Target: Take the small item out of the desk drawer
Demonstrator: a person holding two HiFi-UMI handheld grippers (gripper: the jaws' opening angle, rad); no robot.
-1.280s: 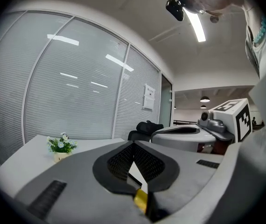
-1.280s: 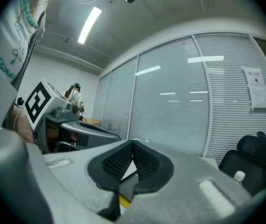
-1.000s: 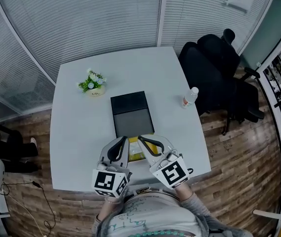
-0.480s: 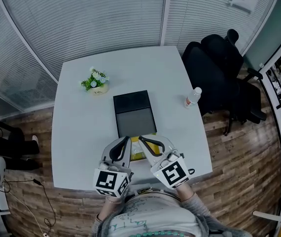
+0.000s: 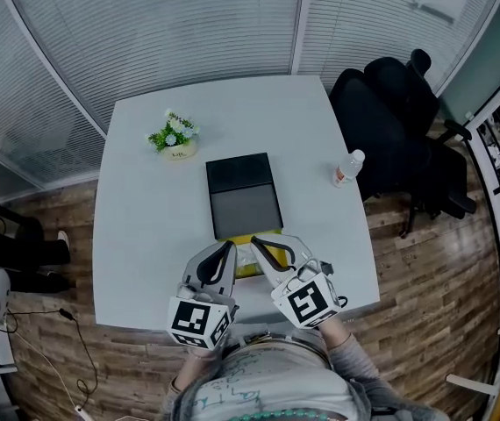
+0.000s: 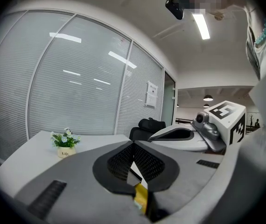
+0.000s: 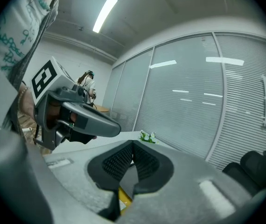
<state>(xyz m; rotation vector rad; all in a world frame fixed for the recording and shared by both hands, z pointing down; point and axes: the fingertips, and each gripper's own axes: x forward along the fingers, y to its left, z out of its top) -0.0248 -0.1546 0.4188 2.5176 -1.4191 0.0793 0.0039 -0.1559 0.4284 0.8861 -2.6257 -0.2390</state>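
A flat black drawer box (image 5: 243, 196) lies in the middle of the white table (image 5: 145, 217). Something yellow (image 5: 245, 264) shows at its near end, and the frames do not tell me what it is. My left gripper (image 5: 229, 247) and right gripper (image 5: 254, 244) hover side by side just over that yellow thing, their tips nearly together. In the left gripper view the left gripper (image 6: 133, 143) is shut, pads meeting with nothing between them, and the yellow thing (image 6: 141, 197) peeks out below. The right gripper (image 7: 133, 143) is shut too, above the same yellow thing (image 7: 123, 195).
A small potted plant (image 5: 174, 136) stands at the table's far left and a water bottle (image 5: 348, 167) near its right edge. A black office chair (image 5: 399, 121) sits beyond the right side. Glass walls with blinds run behind the table.
The right gripper has rolled slightly. Both grippers stay over the yellow thing at the box's near end; the head view has shifted a little.
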